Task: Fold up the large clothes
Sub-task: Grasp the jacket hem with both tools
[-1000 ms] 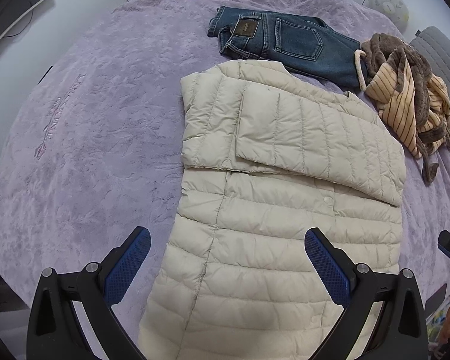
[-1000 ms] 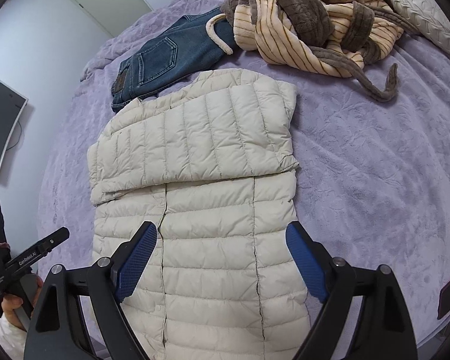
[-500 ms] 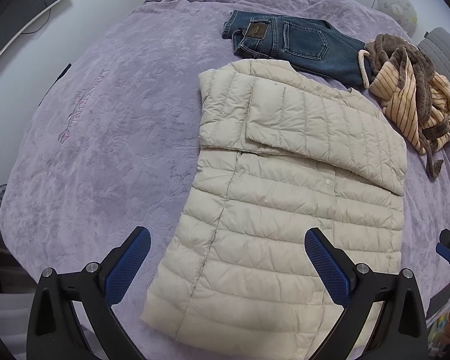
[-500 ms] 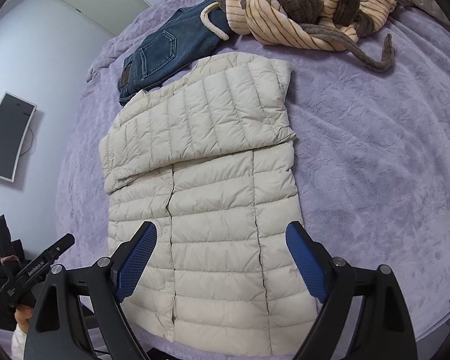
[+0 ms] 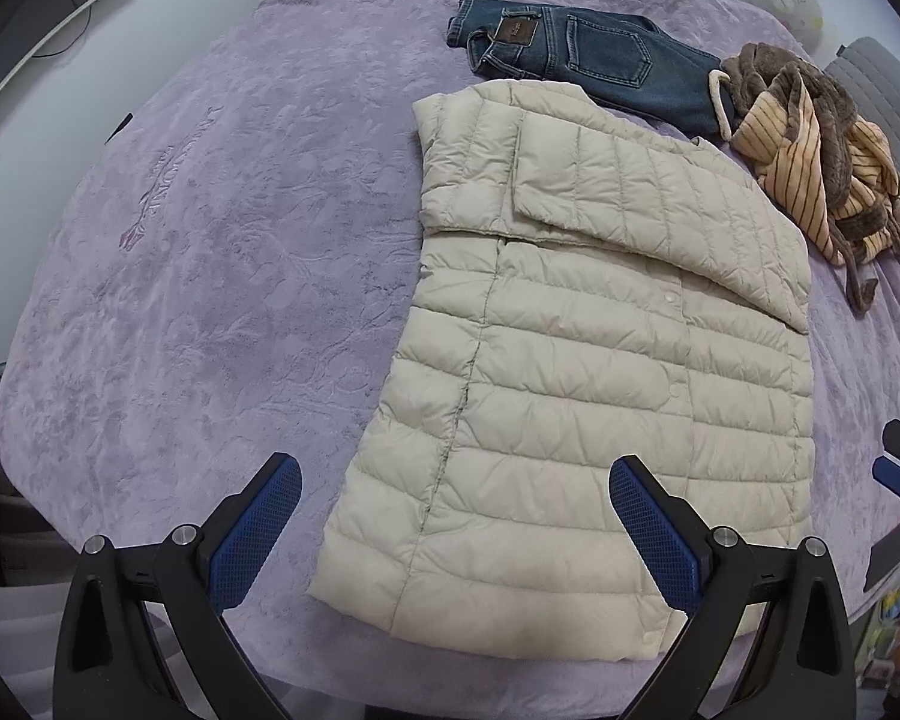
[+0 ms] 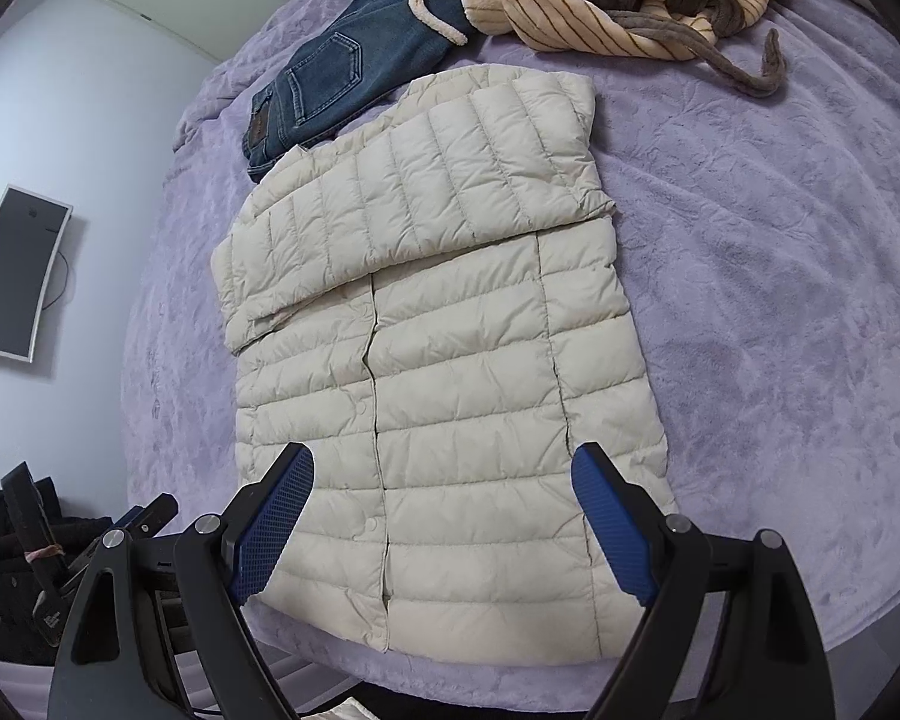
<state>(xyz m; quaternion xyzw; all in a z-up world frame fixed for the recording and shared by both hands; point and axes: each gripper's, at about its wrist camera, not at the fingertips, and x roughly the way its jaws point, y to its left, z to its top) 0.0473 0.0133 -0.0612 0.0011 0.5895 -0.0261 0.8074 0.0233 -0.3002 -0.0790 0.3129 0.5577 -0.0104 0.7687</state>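
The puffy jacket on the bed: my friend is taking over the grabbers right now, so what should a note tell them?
Left gripper: open, holds nothing, above the hem's left corner.
Right gripper: open, holds nothing, above the hem.
Puffy jacket: flat on the purple bed, sleeves folded across the chest.
Jeans and striped robe: beyond the collar, unfolded.
Done: sleeves in.
Left: probably fold the hem up to the collar, then the other clothes.

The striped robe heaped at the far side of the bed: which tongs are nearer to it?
Probably the right tongs: they hang over the cream jacket's hem, on the striped robe's side. The left tongs straddle the opposite hem corner. Neither is close.
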